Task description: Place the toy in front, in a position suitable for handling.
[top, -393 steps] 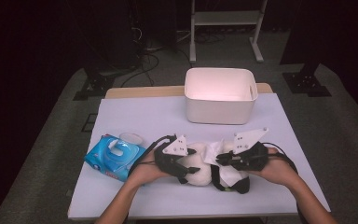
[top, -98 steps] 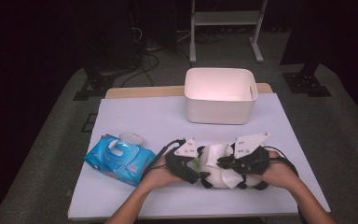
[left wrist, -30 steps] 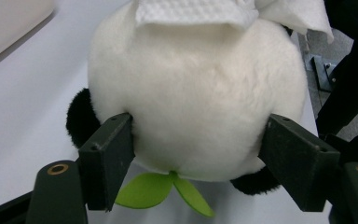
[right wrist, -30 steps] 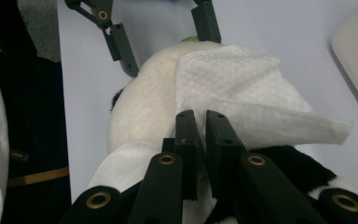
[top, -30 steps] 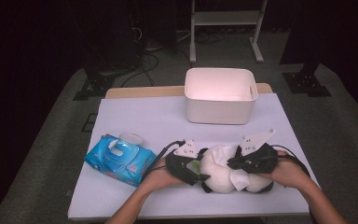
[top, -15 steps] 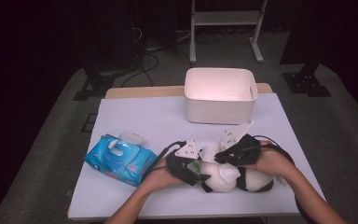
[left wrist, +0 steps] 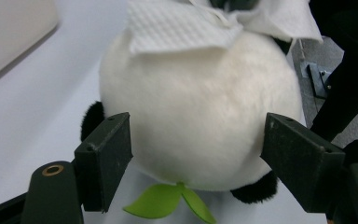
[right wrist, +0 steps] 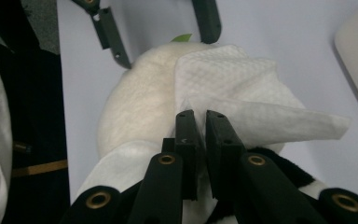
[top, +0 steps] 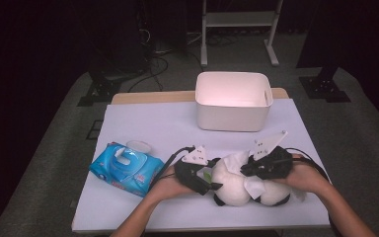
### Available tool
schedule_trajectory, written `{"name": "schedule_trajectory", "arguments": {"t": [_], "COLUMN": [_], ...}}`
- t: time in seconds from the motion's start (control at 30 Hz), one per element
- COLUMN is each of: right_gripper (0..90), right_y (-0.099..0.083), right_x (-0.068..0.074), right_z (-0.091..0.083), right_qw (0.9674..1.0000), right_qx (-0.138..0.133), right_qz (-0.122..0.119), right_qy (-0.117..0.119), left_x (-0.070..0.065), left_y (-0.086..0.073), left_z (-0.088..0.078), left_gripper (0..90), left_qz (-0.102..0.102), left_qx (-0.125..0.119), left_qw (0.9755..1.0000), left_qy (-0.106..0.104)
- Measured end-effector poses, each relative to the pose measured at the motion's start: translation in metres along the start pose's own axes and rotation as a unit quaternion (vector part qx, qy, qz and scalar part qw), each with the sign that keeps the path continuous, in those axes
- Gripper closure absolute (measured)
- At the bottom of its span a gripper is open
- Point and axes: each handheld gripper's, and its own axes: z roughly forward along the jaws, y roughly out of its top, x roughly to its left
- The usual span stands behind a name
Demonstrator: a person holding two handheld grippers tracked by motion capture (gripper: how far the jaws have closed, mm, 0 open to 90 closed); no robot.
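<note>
My right gripper (right wrist: 196,122) had its fingers pinched on the wet wipe (right wrist: 242,100), draped over the plush panda (top: 237,180) on the desk (top: 143,123). Left gripper (left wrist: 200,154) straddled the panda's white body, fingers apart, steadying from the opposite side.

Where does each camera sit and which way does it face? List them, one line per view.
High view: above the person's side, looking forward and down on the table; both forearms show.
Left gripper view: on the left gripper, facing the plush panda; open jaws.
Right gripper view: on the right gripper, shut on the wipe.
Shared: panda and wipe.
</note>
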Motion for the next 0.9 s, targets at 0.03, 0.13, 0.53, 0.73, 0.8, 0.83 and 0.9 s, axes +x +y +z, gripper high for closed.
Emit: {"name": "schedule_trajectory", "arguments": {"t": [0.03, 0.13, 0.53, 0.73, 0.8, 0.83, 0.9], "right_gripper": [83.3, 83.3, 83.4, 83.3, 83.3, 83.3, 83.3], "right_y": [0.0, 0.001, 0.04, 0.045, 0.038, 0.034, 0.025], "right_x": [0.002, 0.008, -0.003, -0.01, -0.015, -0.017, -0.021], "right_z": [0.0, 0.001, 0.024, 0.027, 0.021, 0.018, 0.01], "right_qw": [1.0, 1.0, 0.999, 0.9988, 0.9993, 0.9995, 0.9995], "right_qx": [-0.001, 0.004, 0.021, 0.035, 0.029, 0.028, 0.03], "right_qz": [0.0, -0.003, -0.039, -0.034, -0.021, -0.014, -0.003], "right_qy": [0.001, 0.005, 0.001, 0.006, 0.005, 0.001, -0.008], "left_x": [0.001, 0.002, 0.0, -0.001, -0.001, -0.001, -0.001], "left_y": [0.0, -0.004, -0.005, -0.004, -0.004, -0.004, -0.004], "left_z": [-0.001, 0.003, 0.007, 0.007, 0.007, 0.007, 0.007], "left_gripper": [23.7, 28.6, 29.6, 28.9, 28.8, 28.8, 28.7], "left_qz": [0.0, -0.001, 0.007, 0.013, 0.013, 0.013, 0.013], "left_qx": [0.0, 0.004, 0.006, 0.007, 0.008, 0.007, 0.007], "left_qw": [1.0, 0.9999, 0.9999, 0.9999, 0.9998, 0.9998, 0.9998], "left_qy": [-0.002, -0.016, -0.014, -0.009, -0.009, -0.009, -0.01]}}
